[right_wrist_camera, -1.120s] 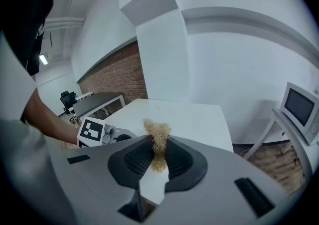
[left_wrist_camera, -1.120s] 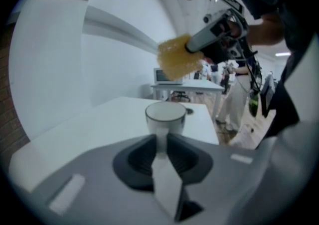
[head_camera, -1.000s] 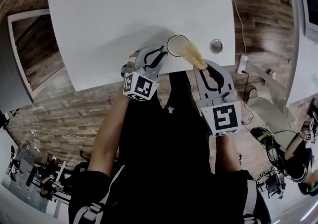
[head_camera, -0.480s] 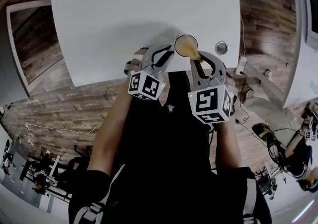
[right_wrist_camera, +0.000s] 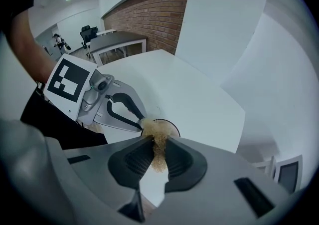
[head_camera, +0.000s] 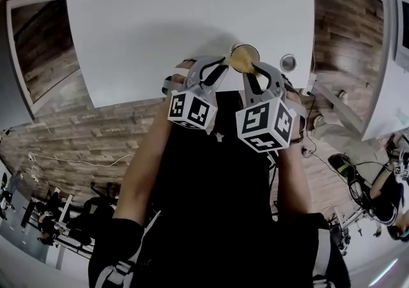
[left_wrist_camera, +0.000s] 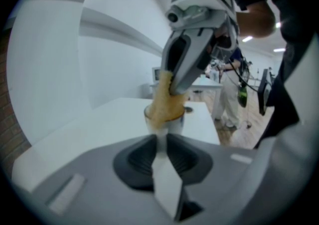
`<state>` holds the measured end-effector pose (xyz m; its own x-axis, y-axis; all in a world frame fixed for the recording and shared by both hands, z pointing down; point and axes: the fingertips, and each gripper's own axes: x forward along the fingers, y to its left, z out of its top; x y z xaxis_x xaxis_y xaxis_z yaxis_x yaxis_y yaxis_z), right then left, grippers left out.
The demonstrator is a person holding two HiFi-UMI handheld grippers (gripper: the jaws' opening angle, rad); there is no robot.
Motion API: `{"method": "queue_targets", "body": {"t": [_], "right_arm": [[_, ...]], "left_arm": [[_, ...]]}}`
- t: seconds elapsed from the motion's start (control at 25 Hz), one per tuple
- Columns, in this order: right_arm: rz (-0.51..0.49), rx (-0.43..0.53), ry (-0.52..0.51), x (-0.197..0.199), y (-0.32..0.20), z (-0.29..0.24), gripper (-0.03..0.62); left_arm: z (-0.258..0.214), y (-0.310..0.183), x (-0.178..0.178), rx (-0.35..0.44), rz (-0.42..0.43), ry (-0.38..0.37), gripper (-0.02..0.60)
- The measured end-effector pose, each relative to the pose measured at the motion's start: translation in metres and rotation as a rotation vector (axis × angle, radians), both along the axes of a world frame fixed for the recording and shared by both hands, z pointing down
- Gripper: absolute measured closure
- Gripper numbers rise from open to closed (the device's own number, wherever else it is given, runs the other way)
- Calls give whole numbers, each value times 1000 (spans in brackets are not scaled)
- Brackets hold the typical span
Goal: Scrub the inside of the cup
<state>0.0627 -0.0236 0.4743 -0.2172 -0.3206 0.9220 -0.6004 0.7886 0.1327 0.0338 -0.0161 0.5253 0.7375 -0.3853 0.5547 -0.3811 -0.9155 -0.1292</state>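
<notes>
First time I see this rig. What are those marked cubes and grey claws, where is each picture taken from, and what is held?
No robot here: a person holds a two-jaw gripper in each hand; the marked cubes are parts of them. One camera sits on the person's head and looks down; one rides on each gripper, looking along its jaws. On the white table are a cup and, beside it, a small round disc. The left gripper pinches the cup; the right gripper is shut on a yellowish scrubber pushed into the cup's mouth.
</notes>
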Motion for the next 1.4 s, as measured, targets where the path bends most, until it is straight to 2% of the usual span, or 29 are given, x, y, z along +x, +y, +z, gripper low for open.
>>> {"method": "queue_targets", "body": {"t": [0.28, 0.56, 1.12, 1.4], "right_arm": [[-26, -31, 55, 1, -6, 12, 545], [-117, -19, 195, -3, -8, 31, 548], [-198, -119, 322, -7, -13, 69, 554], [-206, -110, 307, -5, -8, 63, 556]], "left_arm": [[-1, 0, 2, 0, 0, -5, 515], [-2, -2, 4, -12, -13, -5, 515], [-4, 2, 2, -5, -9, -17, 515], [-3, 3, 4, -23, -28, -6, 515]]}}
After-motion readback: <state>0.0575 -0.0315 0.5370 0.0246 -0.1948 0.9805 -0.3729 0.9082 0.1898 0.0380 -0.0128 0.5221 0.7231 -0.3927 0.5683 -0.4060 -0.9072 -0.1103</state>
